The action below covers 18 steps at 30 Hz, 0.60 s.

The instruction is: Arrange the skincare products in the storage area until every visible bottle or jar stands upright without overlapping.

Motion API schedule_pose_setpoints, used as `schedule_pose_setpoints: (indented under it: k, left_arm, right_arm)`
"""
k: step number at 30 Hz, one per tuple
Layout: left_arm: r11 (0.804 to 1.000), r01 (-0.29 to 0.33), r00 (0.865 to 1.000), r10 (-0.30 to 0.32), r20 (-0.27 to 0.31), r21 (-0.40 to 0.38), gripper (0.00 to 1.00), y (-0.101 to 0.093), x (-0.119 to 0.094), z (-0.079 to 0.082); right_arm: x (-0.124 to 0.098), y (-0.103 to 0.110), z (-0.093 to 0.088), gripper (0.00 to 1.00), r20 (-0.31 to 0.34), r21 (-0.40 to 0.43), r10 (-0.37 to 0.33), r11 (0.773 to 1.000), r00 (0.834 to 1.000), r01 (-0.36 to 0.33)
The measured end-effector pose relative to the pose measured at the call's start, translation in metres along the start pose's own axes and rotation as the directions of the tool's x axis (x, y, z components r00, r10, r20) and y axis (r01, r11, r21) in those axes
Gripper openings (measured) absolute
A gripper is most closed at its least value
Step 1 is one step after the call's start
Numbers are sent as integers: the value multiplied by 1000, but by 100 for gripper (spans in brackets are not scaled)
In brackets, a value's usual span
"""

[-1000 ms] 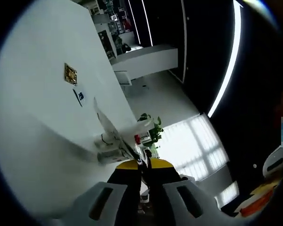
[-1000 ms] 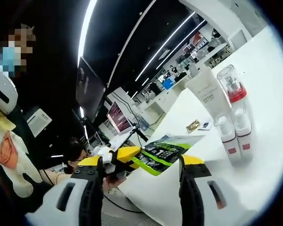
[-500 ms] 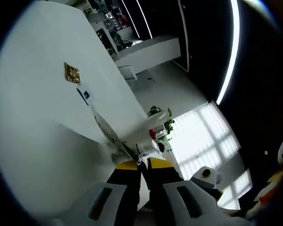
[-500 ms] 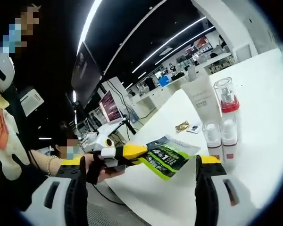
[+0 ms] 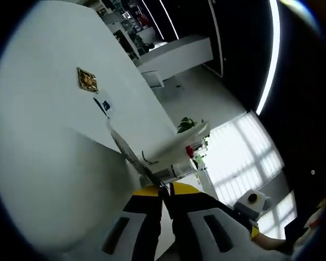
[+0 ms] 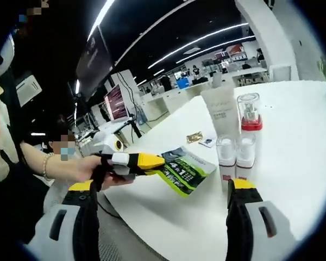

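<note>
My left gripper is shut on the edge of a green and black sachet, seen edge-on above the white table. In the right gripper view the left gripper comes in from the left, holding that sachet flat over the table's near edge. My right gripper is open wide, with nothing between its jaws. Beyond the sachet a white tube stands upright beside a clear-capped bottle with a red collar. Two small clear-capped bottles stand upright side by side in front of them.
A gold packet and a small blue and white packet lie flat on the table behind the sachet; they are also the gold packet and small packet in the left gripper view. A person's hand holds the left gripper. Desks and monitors stand behind.
Both views have shifted with the hands. The right gripper's jaws stand wider apart than a second ago. The left gripper keeps its hold on the sachet, now lower over the table edge.
</note>
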<state>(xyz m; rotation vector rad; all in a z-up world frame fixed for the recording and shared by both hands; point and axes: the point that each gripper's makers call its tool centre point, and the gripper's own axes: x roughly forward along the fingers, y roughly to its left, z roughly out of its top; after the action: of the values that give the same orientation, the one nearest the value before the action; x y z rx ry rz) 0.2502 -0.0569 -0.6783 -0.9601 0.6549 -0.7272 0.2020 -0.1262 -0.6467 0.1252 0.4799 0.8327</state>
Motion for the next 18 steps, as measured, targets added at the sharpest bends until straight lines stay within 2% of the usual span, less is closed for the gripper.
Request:
schedule_pose_setpoints:
  k: [2, 9, 16, 18]
  left_arm:
    - [1000, -16, 1000, 16, -6, 6, 0, 5, 2, -2]
    - [990, -118, 989, 125, -75, 83, 0, 29, 4, -18]
    - [975, -161, 979, 178, -99, 155, 0, 41, 4, -22]
    - [963, -179, 973, 204, -112, 201, 0, 46, 3, -23]
  right_arm:
    - [1, 0, -6, 100, -33, -5, 1, 1000, 999, -1]
    - [-4, -7, -8, 100, -32, -45, -25, 999, 999, 24]
    - [-7, -15, -12, 100, -40, -45, -56, 998, 998, 54]
    - [-6, -16, -13, 100, -41, -43, -57, 998, 998, 56]
